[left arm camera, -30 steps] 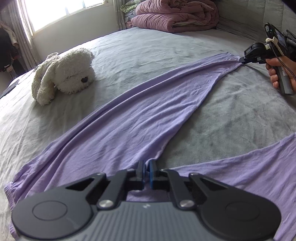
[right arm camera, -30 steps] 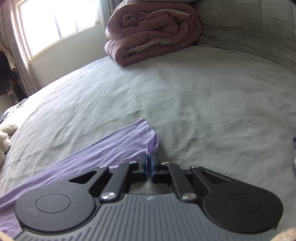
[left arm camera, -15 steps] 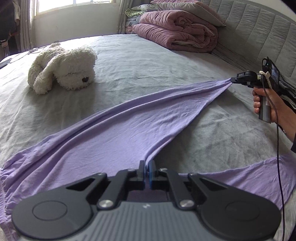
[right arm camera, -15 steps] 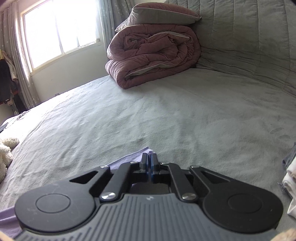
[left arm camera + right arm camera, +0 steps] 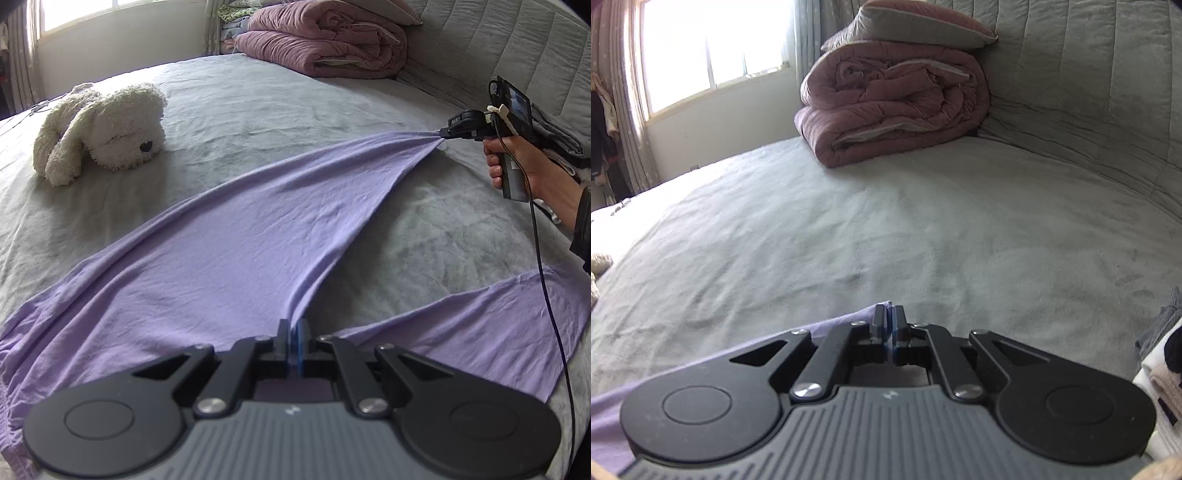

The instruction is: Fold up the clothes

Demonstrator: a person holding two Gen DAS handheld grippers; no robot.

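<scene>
Two tongs, the left gripper (image 5: pixel 293 332) and right gripper (image 5: pixel 443 133), each clamp an edge of the thin, limp purple garment (image 5: pixel 229 236), stretched between them above the bed (image 5: pixel 258 107), so corner grips suit it, though its near hem is cut off.

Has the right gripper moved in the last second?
Yes. The right gripper, shut on the purple garment, has lifted: in its own view the folded pink quilt and headboard now sit lower.
</scene>
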